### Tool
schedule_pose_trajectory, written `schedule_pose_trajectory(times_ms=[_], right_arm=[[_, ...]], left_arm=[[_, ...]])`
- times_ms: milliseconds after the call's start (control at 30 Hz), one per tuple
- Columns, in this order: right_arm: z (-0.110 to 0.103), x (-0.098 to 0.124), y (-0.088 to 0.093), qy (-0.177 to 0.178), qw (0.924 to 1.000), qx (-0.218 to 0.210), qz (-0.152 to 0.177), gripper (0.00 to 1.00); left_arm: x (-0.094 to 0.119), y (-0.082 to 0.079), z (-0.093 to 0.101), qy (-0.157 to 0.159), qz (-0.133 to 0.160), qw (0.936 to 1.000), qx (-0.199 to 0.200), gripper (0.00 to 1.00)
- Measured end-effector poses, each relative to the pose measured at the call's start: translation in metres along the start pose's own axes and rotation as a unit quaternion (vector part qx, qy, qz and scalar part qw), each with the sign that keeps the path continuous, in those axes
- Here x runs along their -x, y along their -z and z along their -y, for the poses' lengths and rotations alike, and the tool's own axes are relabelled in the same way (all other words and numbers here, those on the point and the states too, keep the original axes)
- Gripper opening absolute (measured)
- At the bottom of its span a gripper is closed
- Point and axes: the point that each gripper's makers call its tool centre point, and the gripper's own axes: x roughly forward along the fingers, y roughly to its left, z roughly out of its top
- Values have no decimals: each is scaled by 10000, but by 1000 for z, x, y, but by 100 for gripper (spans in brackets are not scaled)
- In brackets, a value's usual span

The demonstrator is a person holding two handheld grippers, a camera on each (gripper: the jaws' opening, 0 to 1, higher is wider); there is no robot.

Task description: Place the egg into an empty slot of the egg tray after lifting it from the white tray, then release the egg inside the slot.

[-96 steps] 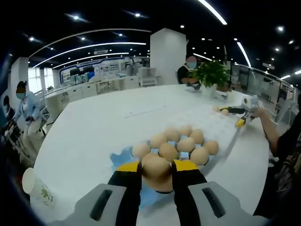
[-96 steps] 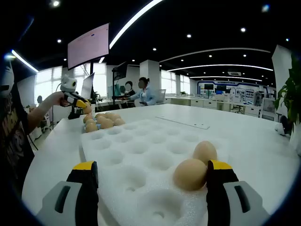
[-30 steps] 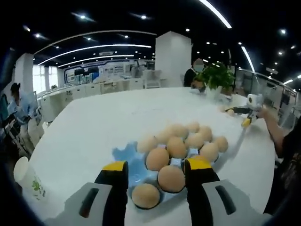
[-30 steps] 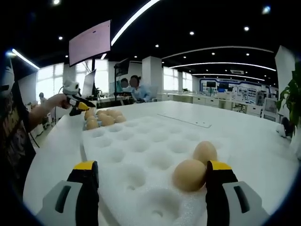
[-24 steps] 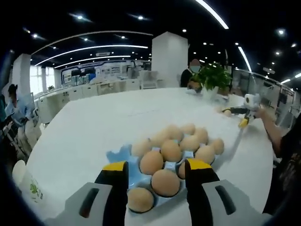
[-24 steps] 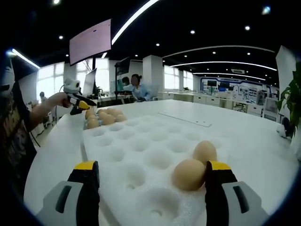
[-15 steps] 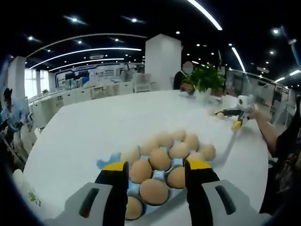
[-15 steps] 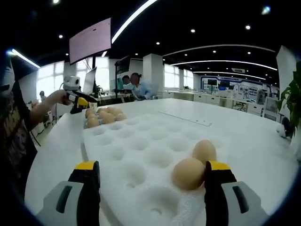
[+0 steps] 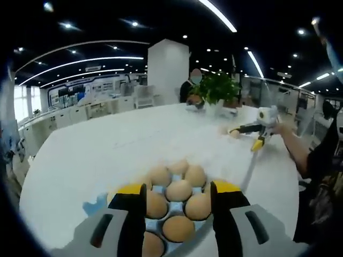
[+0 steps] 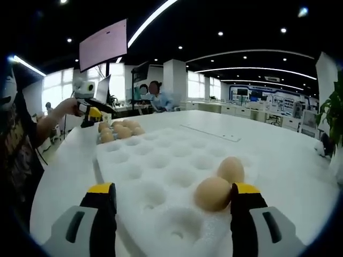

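Jaws spread, right gripper (image 10: 169,201) flanks an egg (image 10: 213,194) touching its right jaw.

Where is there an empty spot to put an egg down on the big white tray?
Most dimples of the white tray are bare, from the two eggs near the right hand-held gripper across to its far edge. The blue egg tray under the left hand-held gripper is crowded with eggs.
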Motion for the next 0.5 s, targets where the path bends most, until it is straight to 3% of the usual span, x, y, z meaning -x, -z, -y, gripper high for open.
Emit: schedule_pose_trajectory(times_ms=[233, 500], right_arm=[[0, 1, 0, -2, 10000, 27, -88, 88], [0, 8, 2, -46, 10000, -43, -33, 77]], left_arm=[[-18, 0, 21, 312, -46, 9995, -73, 49], [-18, 8, 26, 408, -162, 9990, -123, 49]])
